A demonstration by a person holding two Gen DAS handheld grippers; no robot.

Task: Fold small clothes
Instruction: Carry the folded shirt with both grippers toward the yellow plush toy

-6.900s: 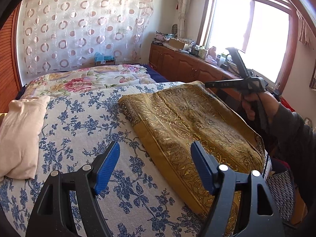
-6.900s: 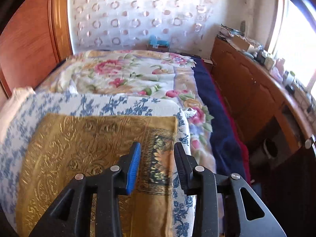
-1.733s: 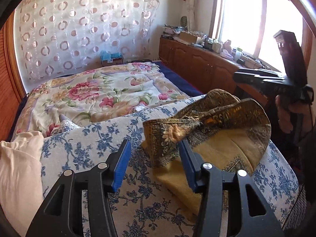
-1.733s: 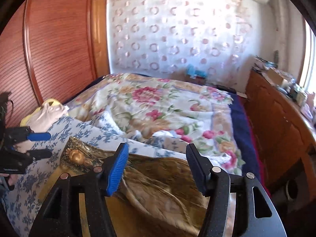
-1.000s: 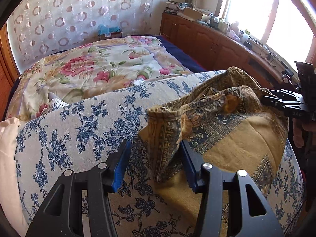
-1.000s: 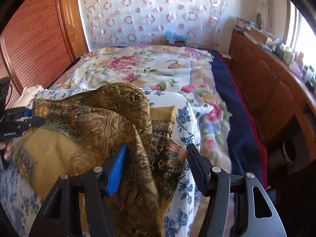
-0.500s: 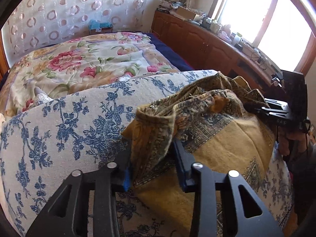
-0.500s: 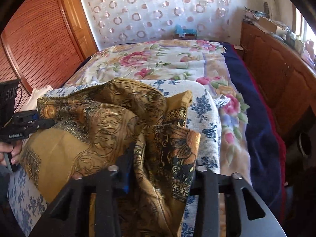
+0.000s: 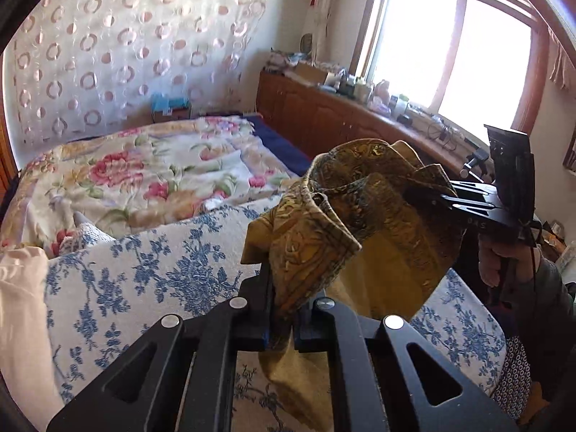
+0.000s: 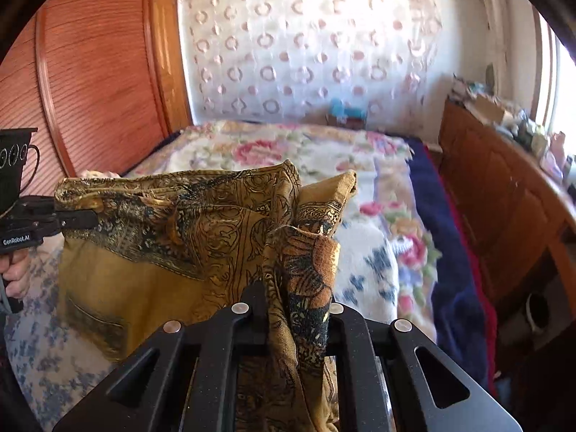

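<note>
Both grippers are clamped on the same gold patterned cloth [image 9: 378,223], which hangs lifted between them above the bed [image 9: 151,273]. In the left wrist view the left gripper [image 9: 282,327] has its jaws closed tight on one bunched corner of the cloth, the fabric squeezed up between the fingers and spilling forward in folds; the same gripper shows at the left edge of the right wrist view [image 10: 77,217], pinching the far corner with the person's hand below it. The right gripper [image 10: 297,318] is likewise closed on a gathered corner, a thick wad of dark-printed border pressed between its jaws, and from the left camera it appears at the right [image 9: 430,196], gripping the cloth's other end. The cloth sags between the two corners — its plain mustard underside faces the right camera while the ornate paisley border runs along the top edge. Beneath it lies a blue floral cover [image 9: 144,270] spread over the near part of the bed, with a pink rose quilt [image 9: 144,176] farther back and a cream pillow [image 9: 18,306] at the left edge. A circle-patterned curtain [image 10: 306,54] covers the far wall, and a wooden cabinet [image 9: 324,118] cluttered with small items runs under the bright window [image 9: 457,43].
</note>
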